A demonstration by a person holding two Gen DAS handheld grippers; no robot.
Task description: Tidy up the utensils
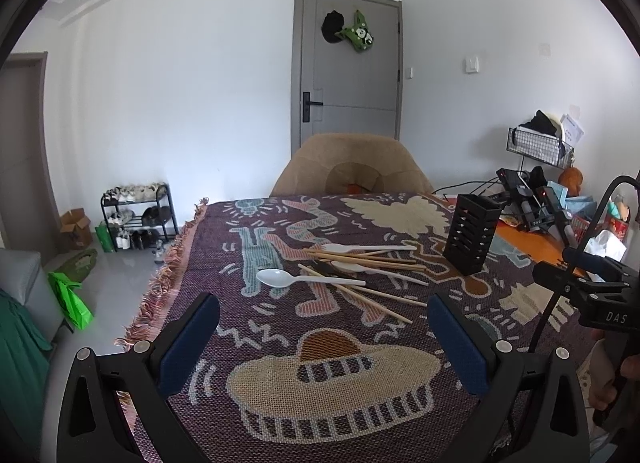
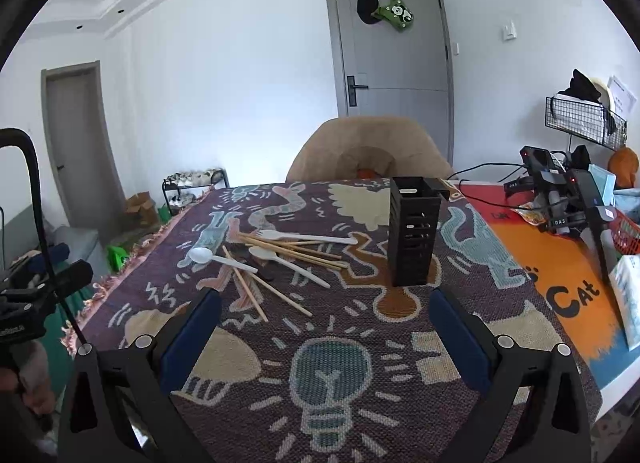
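Honestly, with both the left tongs (image 1: 323, 337) and right tongs (image 2: 325, 333) spread wide and empty, I'd pinch the nearest white spoon (image 1: 298, 279) first, then drop it into the black holder (image 2: 414, 231) standing just beyond the right tongs.

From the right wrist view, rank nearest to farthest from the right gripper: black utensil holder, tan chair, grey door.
Measured from the right gripper:
1. black utensil holder, upright on the blanket, just ahead and slightly right.
2. tan chair, behind the table's far edge.
3. grey door, on the back wall.
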